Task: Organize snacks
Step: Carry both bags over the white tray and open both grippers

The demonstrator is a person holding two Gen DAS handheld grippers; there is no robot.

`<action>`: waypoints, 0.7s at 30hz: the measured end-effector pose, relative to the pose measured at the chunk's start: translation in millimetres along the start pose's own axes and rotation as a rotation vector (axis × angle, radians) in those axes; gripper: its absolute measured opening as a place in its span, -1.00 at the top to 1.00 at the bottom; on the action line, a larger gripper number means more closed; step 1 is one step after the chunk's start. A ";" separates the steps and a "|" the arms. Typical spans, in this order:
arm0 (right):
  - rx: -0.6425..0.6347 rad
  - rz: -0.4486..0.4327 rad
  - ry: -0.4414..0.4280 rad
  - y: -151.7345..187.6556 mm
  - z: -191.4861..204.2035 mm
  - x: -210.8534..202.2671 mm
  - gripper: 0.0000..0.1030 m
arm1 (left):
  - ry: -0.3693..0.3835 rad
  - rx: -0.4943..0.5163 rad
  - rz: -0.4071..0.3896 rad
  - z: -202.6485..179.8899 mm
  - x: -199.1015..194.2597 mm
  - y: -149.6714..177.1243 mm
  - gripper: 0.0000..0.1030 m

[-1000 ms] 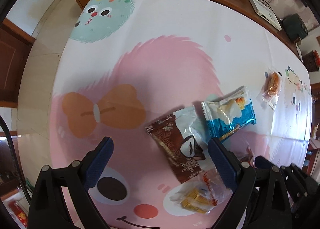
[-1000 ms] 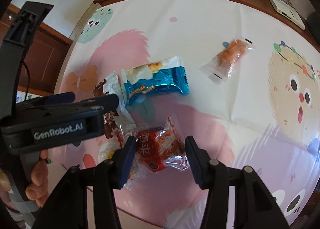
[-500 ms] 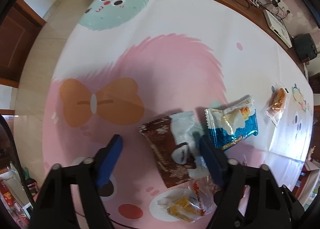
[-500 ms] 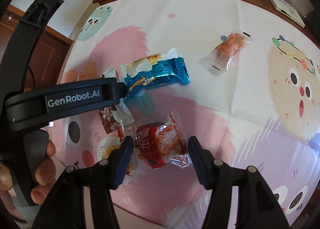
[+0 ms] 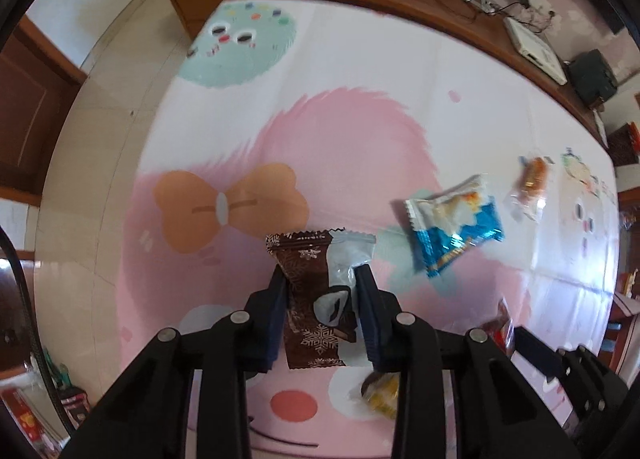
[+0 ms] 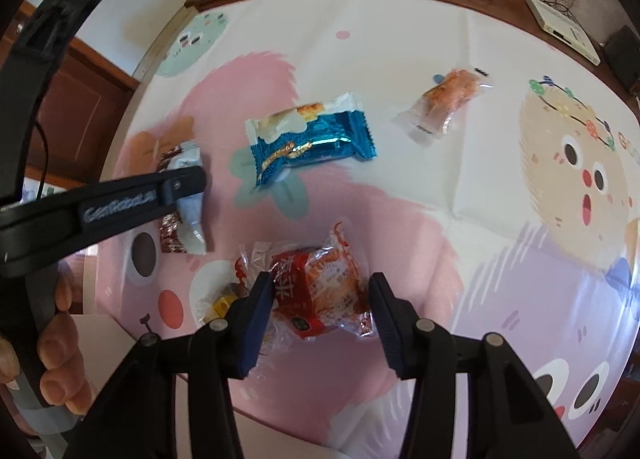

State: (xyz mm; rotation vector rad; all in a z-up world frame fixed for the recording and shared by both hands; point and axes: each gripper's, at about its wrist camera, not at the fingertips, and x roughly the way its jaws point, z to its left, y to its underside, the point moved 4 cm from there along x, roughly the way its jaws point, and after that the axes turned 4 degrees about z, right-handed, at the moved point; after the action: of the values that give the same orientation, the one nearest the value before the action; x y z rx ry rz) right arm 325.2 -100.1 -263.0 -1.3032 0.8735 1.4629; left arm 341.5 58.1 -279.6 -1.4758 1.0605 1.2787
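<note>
L hand-held gripper (image 5: 322, 311), jaws just closing, clamps brown-and-white foil snack pack (image 5: 316, 299), raised off desk (image 5: 360, 131). R hand-held gripper (image 6: 318, 309) closing, straddles red crinkly-wrapped snack (image 6: 320, 295); pad contact unclear. Blue foil pack (image 6: 312, 143) at 12 o'clock.

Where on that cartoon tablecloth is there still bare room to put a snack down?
Free: the wide stretch between the mint monster and the orange bow, and the beige face beyond the orange snack. Crowded: the near edge, around the blue packet, red packet and yellow candy.
</note>
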 end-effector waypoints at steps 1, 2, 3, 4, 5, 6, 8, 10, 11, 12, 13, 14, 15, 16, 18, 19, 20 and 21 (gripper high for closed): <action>0.009 -0.012 -0.003 0.6 -1.2 -4.6 0.05 | 0.006 0.012 -0.010 -1.4 -8.2 2.3 0.39; 0.020 -0.025 -0.006 1.6 -2.3 -11.1 0.05 | 0.011 0.025 -0.019 -3.1 -17.7 5.9 0.40; 0.031 -0.038 -0.011 2.8 -3.2 -17.4 0.05 | 0.019 0.039 -0.029 -4.9 -27.3 10.3 0.40; 0.038 -0.050 -0.013 4.7 -4.3 -22.8 0.05 | 0.027 0.055 -0.042 -6.2 -36.6 15.4 0.40; 0.049 -0.066 -0.014 6.5 -4.9 -31.3 0.05 | 0.031 0.076 -0.061 -6.4 -50.4 22.4 0.40; 0.056 -0.079 -0.017 7.8 -5.2 -37.9 0.05 | 0.033 0.092 -0.073 -6.2 -59.9 25.6 0.39; 0.075 -0.121 -0.032 13.8 -4.3 -57.4 0.05 | 0.042 0.124 -0.094 -6.0 -79.1 34.9 0.39; 0.090 -0.161 -0.035 21.1 -2.9 -76.2 0.05 | 0.056 0.154 -0.110 -0.6 -99.0 43.2 0.39; 0.095 -0.181 -0.034 24.9 -1.0 -85.4 0.05 | 0.064 0.169 -0.121 2.3 -109.2 49.7 0.39; 0.100 -0.202 -0.033 29.9 1.0 -95.9 0.05 | 0.069 0.183 -0.133 3.9 -118.6 55.9 0.39; 0.105 -0.223 -0.037 36.2 3.4 -107.2 0.05 | 0.075 0.198 -0.145 6.2 -129.2 63.0 0.39; 0.110 -0.243 -0.039 43.1 6.1 -118.2 0.05 | 0.083 0.210 -0.154 10.5 -137.8 68.7 0.39; 0.113 -0.258 -0.040 47.0 10.0 -126.7 0.05 | 0.089 0.223 -0.163 10.0 -144.3 74.2 0.39; 0.114 -0.276 -0.043 54.7 13.2 -136.4 0.05 | 0.094 0.235 -0.172 12.0 -151.5 80.0 0.39; 0.119 -0.308 -0.045 70.8 22.1 -153.3 0.05 | 0.102 0.265 -0.195 15.9 -168.2 96.3 0.39; 0.122 -0.321 -0.046 79.3 27.2 -161.3 0.05 | 0.107 0.279 -0.207 18.8 -175.8 104.4 0.39; 0.125 -0.333 -0.046 87.2 32.3 -168.4 0.05 | 0.110 0.290 -0.215 19.8 -181.2 110.7 0.39; 0.128 -0.343 -0.043 93.1 37.6 -172.7 0.05 | 0.112 0.301 -0.223 21.5 -185.7 116.5 0.39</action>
State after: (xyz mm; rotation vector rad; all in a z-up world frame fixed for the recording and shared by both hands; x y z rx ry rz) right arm 220.6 -124.5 -94.5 -1.2506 0.6652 1.1432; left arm 204.9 60.5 -107.0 -1.4003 1.0751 0.8485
